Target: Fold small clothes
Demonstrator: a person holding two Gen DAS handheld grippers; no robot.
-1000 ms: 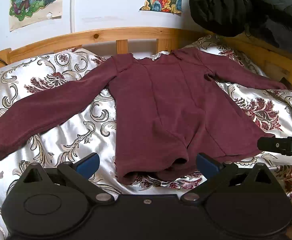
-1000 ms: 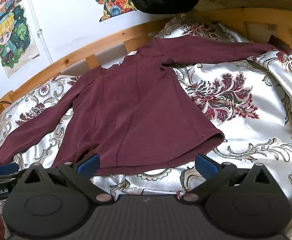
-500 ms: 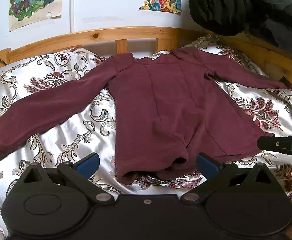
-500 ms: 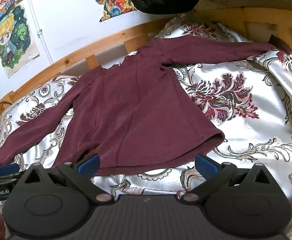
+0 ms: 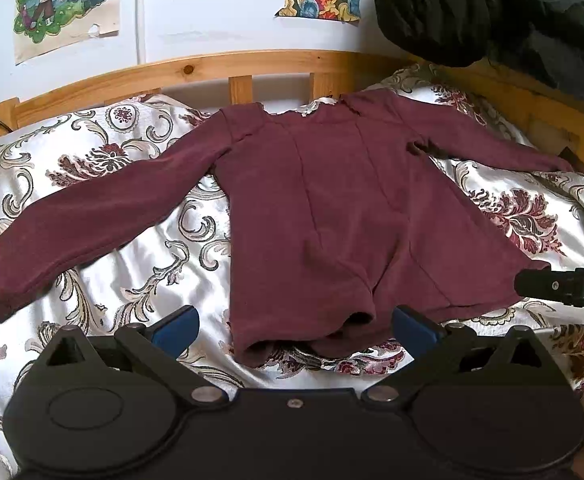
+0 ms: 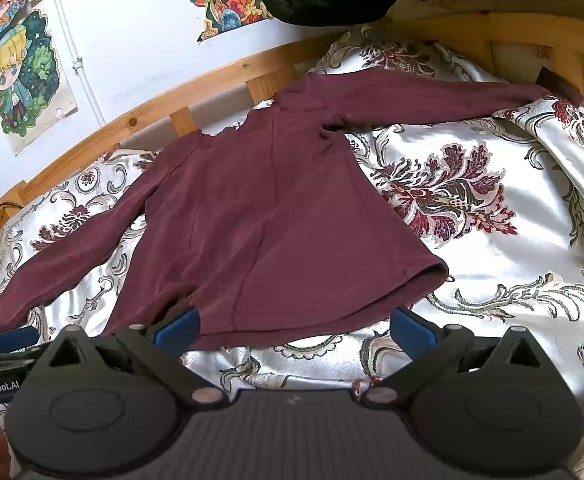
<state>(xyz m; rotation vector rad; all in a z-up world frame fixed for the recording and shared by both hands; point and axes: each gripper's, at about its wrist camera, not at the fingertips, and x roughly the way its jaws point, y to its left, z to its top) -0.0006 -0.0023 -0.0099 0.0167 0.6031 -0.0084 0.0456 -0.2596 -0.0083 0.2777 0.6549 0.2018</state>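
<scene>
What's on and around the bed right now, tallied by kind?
Maroon long-sleeved tops: 1
Floral bedspreads: 1
Black padded bundles: 1
Cartoon posters on the wall: 3
Grippers, both open: 2 (left gripper, right gripper)
Total: 8

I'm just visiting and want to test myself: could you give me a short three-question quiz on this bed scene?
1. True or false: the maroon top lies spread flat with both sleeves out.
2. What does the left gripper hold? A) a sleeve B) the hem C) nothing
3. Fill in: the top rests on a floral ____.

Key: 1 true. 2 C; its jaws stand open at the hem. The right gripper is open too. 3 bedspread.
</scene>
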